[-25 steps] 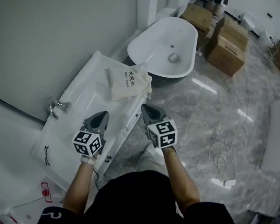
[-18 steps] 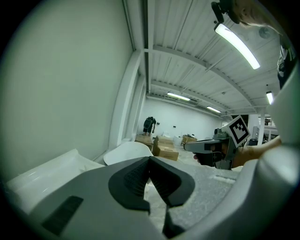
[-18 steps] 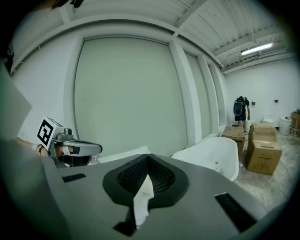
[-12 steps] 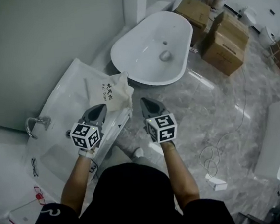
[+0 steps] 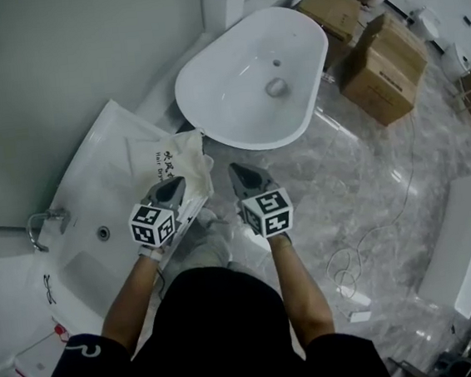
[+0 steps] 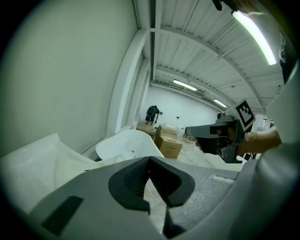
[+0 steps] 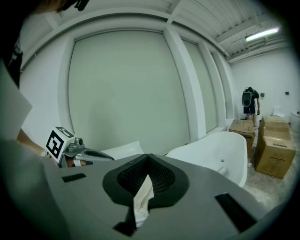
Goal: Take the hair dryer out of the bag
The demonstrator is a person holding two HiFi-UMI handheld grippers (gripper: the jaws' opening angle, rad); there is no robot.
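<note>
Rectangular basin: white, glossy, flat-rimmed; chrome tap at its left.
Bag: cream cloth, wrinkled, dark print; laid on the basin's right rim; contents hidden.
Left gripper: grey jaws clenched, nothing held, just over the bag's near edge.
Right gripper: jaws pressed together, empty, above the marbled floor.
Oval tub: smooth white.
Cardboard boxes: brown.

Pale wall, white tub, cardboard boxes, seemingly grey marble floor
</note>
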